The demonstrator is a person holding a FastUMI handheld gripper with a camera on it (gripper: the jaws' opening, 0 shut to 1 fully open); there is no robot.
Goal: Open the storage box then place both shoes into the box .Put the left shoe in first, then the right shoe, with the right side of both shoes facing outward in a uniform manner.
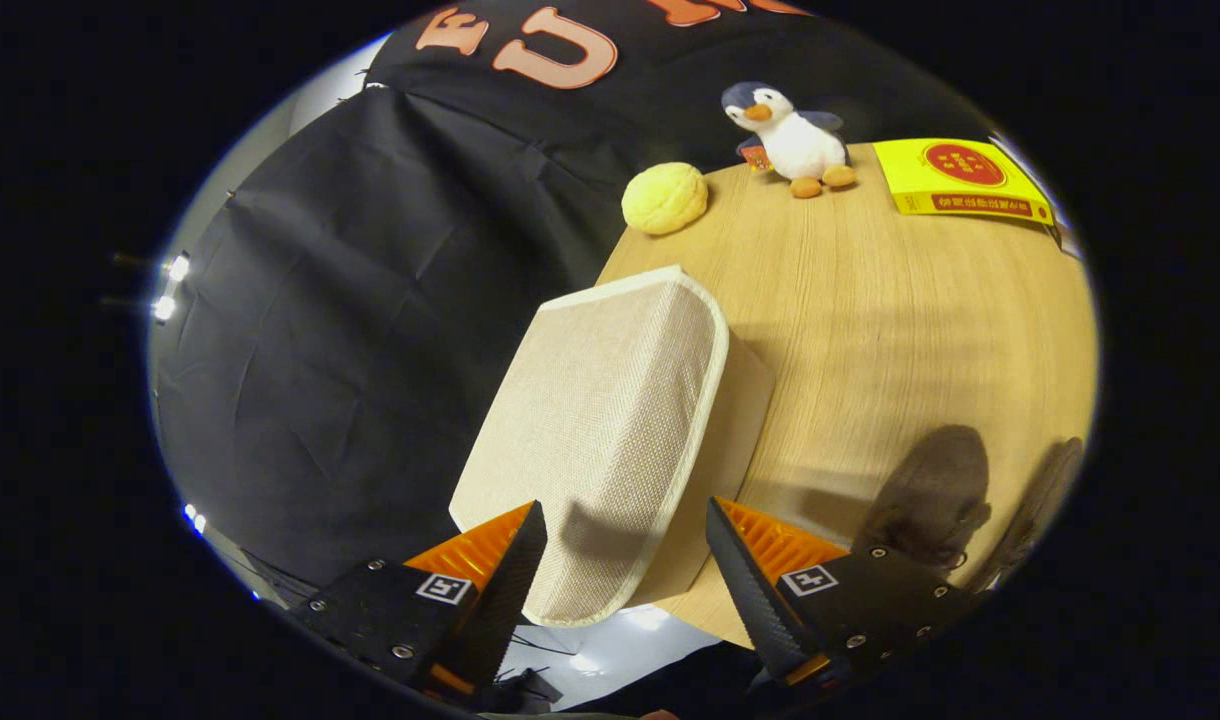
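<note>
Pale wooden table (870, 300) backed by black cloth wall (350, 300), beige fabric storage box (610, 430) set at table's edge, gripper (625, 550) fingers spread wide around its near corner, nothing pinched, dark shoes (930, 495) seen beside right finger, plush penguin (790, 135), yellow bun (664, 198), yellow box (955, 178) ranged along far side.

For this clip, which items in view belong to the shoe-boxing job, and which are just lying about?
Job: storage box, lid down, near corner between the open fingers of the hand-held gripper; two dark shoes on the table.
Lying about: penguin plush, yellow bun-shaped toy, yellow box.
</note>
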